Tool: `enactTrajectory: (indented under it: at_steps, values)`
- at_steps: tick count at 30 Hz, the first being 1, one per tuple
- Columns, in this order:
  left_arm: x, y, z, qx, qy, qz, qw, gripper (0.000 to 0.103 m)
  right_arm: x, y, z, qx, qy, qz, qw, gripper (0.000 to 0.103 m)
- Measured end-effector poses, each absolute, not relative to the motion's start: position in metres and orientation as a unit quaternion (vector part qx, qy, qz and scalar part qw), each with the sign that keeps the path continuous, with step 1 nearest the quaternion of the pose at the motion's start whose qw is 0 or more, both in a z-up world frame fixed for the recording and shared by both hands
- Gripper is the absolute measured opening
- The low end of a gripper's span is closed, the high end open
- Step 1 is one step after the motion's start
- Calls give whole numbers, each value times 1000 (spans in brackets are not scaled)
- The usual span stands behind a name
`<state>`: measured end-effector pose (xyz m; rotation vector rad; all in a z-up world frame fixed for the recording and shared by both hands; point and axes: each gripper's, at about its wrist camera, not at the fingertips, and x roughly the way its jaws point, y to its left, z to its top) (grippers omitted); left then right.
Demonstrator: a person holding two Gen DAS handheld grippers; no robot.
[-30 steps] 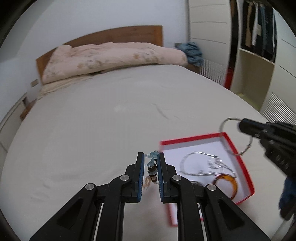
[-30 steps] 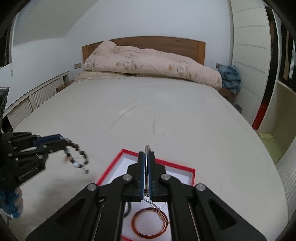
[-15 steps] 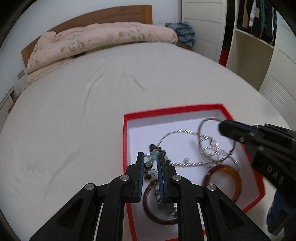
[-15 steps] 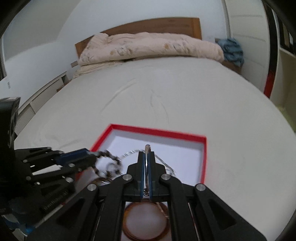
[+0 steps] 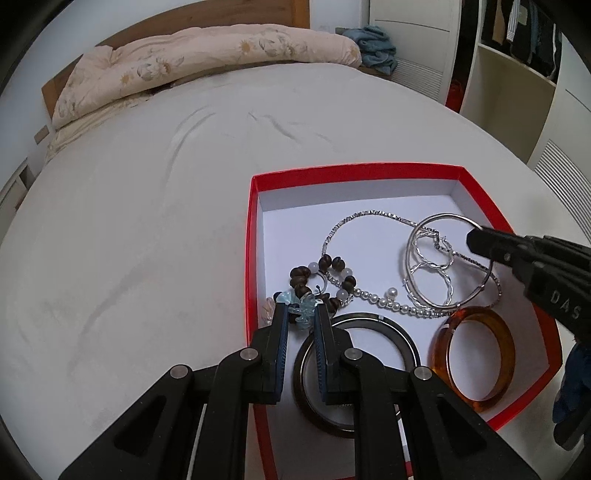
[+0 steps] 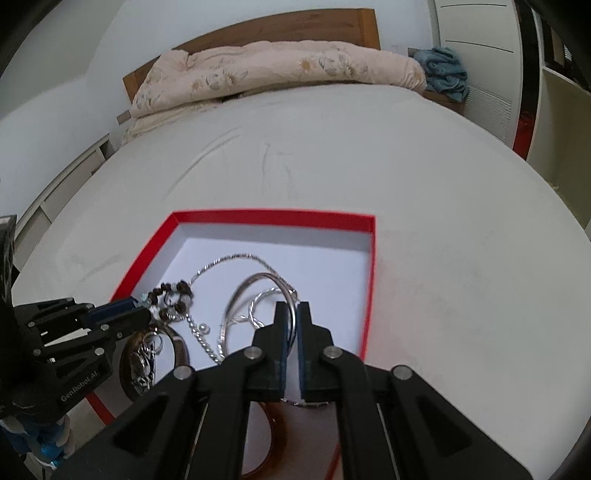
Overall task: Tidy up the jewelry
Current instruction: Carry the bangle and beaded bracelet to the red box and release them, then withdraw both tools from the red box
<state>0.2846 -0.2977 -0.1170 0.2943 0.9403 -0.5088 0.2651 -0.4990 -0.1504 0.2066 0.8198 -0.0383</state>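
A bedroom: a wide bed under a smooth, faintly creased off-white sheet, a rolled floral quilt against the wooden headboard, a blue cloth bunched at the far corner and open wardrobe shelves beyond it.

On the sheet lies a shallow red-rimmed box with a white floor. The left gripper points steeply down over the box's near left corner, its jaws narrow and clamped on a pale blue, glassy charm of a beaded bracelet; the dark wooden and milky beads trail ahead of its tips onto the box floor. Just right of its fingers sits a dark, flat-edged bangle, partly hidden by them, and further right an amber, translucent bangle.

The right gripper has its jaws nearly together, pinching a thin silver bangle that stands tilted on edge, its rim running between the pads. Ahead of it lie twisted silver hoops, a fine silver chain curving toward the far wall of the box, and a string of small pearls running leftward toward the beaded bracelet.
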Motion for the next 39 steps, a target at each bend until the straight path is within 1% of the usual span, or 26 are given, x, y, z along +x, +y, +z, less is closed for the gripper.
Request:
enactTrajectory:
  at_steps: [5, 8, 14, 19, 20, 22, 24, 25, 26, 30, 32, 36, 39]
  values:
    - [285, -297, -120, 140, 445, -242, 851, 14, 265, -497, -156, 95, 407, -25, 908, 5]
    - [281, -296, -121, 140, 443, -241, 852, 15, 265, -495, -156, 84, 411, -30, 907, 8]
    - [280, -293, -120, 137, 446, -242, 851, 15, 262, -490, -155, 67, 418, -32, 905, 9]
    - [280, -292, -117, 134, 449, -244, 849, 17, 259, -486, -155, 49, 427, -32, 902, 12]
    - [280, -291, -116, 133, 449, -245, 849, 19, 258, -485, -154, 48, 428, -31, 902, 13]
    - [278, -292, -114, 133, 448, -248, 849, 22, 255, -485, -152, 46, 429, -31, 902, 19]
    - [275, -292, -110, 135, 445, -248, 850, 27, 253, -485, -150, 43, 429, -32, 902, 31]
    - [274, -291, -109, 134, 443, -247, 851, 32, 251, -485, -148, 42, 428, -33, 902, 33]
    - [273, -290, -107, 133, 442, -246, 853, 35, 249, -485, -147, 43, 427, -32, 902, 33]
    - [267, -285, -96, 128, 438, -243, 856, 37, 240, -485, -139, 44, 424, -35, 904, 33]
    - [263, -282, -91, 126, 435, -241, 858, 41, 232, -485, -133, 46, 421, -38, 905, 33]
    - [248, -275, -77, 126, 429, -242, 861, 43, 217, -485, -123, 49, 419, -43, 906, 34]
    - [234, -269, -64, 124, 422, -242, 865, 49, 203, -484, -113, 54, 415, -47, 907, 34]
